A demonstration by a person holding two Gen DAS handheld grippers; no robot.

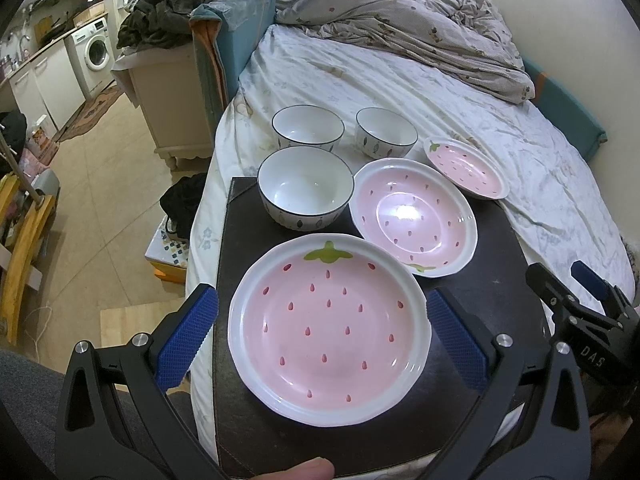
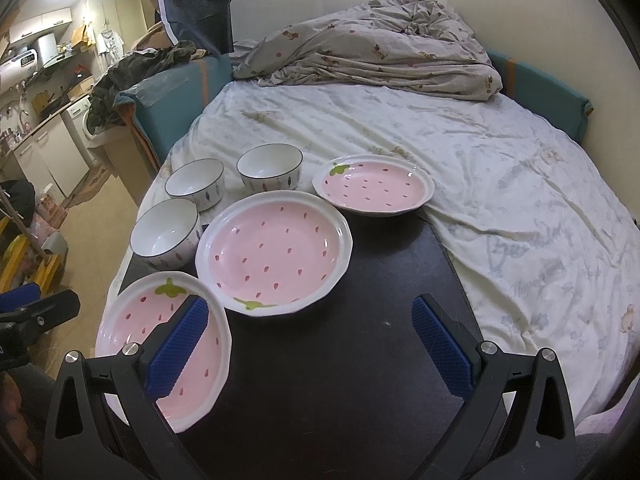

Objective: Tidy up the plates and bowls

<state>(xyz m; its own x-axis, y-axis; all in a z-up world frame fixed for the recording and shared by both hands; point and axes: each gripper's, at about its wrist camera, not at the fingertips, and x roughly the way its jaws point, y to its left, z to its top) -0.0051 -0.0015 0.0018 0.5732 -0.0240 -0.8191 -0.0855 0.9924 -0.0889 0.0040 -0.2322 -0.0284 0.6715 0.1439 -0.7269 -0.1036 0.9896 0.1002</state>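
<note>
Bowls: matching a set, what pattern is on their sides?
Small grey-blue leaf shapes on white, dark rim; the bowls show it best in the right wrist view.

left wrist: above near plate (image 1: 326, 330) | right wrist: rightward | shared: dishes

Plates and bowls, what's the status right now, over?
Left gripper open, straddling near plate. Right gripper open, empty. Three plates, three bowls unstacked. Nothing in the way.

Rumpled quilt (image 2: 372, 36) on bed (image 2: 500, 184); perhaps a washing machine (image 1: 96, 46) beyond.
</note>
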